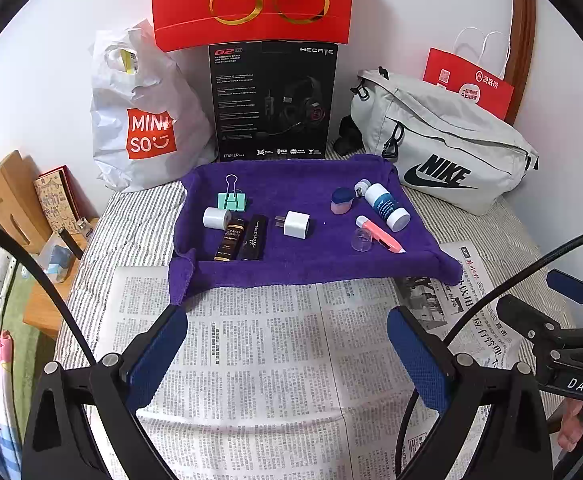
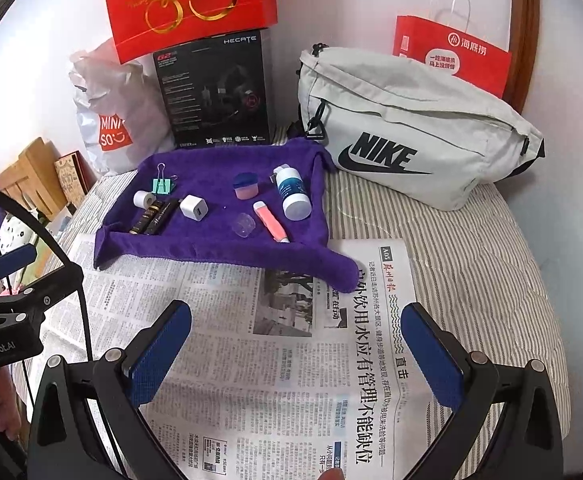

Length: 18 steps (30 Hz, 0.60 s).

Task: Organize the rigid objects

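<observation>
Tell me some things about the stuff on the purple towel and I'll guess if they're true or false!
1. The white charger plug lies on the purple towel. True.
2. The left claw is squeezing the green clip. False: it is open and empty above the newspaper; the green binder clip sits untouched on the towel.
3. The grey Nike bag is to the right of the towel. True.
4. The pink pen is inside the clear cap. False: it lies beside the clear cap.
5. The right claw is open. True.
</observation>
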{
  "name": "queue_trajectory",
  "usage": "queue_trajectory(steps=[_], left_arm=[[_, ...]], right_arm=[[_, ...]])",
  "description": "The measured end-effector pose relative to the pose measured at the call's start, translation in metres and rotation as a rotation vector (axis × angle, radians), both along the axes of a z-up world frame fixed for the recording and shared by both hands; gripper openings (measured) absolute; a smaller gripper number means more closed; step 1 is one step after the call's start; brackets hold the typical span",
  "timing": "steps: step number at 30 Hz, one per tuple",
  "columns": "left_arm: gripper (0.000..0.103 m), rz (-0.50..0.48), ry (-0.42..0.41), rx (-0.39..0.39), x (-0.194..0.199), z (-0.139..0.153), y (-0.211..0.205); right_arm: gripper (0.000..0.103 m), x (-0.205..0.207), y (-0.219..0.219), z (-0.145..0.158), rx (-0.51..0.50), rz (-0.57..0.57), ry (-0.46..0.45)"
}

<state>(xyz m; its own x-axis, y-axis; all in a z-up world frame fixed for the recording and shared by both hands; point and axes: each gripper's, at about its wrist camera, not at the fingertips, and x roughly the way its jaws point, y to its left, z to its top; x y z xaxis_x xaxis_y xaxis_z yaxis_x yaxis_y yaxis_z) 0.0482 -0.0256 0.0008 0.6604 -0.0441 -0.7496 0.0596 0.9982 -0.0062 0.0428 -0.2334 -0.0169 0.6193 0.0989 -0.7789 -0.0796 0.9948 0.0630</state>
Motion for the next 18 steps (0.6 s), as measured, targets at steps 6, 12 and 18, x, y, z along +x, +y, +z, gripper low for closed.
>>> queue_trajectory(steps=[6,12,18], left_arm=[[0.101,0.001,0.0,0.003,-0.0008,-0.0002,-0.0004],[0.101,0.001,0.0,0.007,-0.0013,-0.0003,-0.0004],[0.101,0.004,-0.001,0.006,-0.0017,0.0003,-0.001]], right_arm=[[0.103,-0.0004,0.0004,-0.0009,-0.005,0.005,0.005],[0.103,-0.0001,0.0009,-0.0017,-0.009,0.005,0.005],[0.103,-0.001,0.0015,-0.0013,-0.012,0.005,0.005]])
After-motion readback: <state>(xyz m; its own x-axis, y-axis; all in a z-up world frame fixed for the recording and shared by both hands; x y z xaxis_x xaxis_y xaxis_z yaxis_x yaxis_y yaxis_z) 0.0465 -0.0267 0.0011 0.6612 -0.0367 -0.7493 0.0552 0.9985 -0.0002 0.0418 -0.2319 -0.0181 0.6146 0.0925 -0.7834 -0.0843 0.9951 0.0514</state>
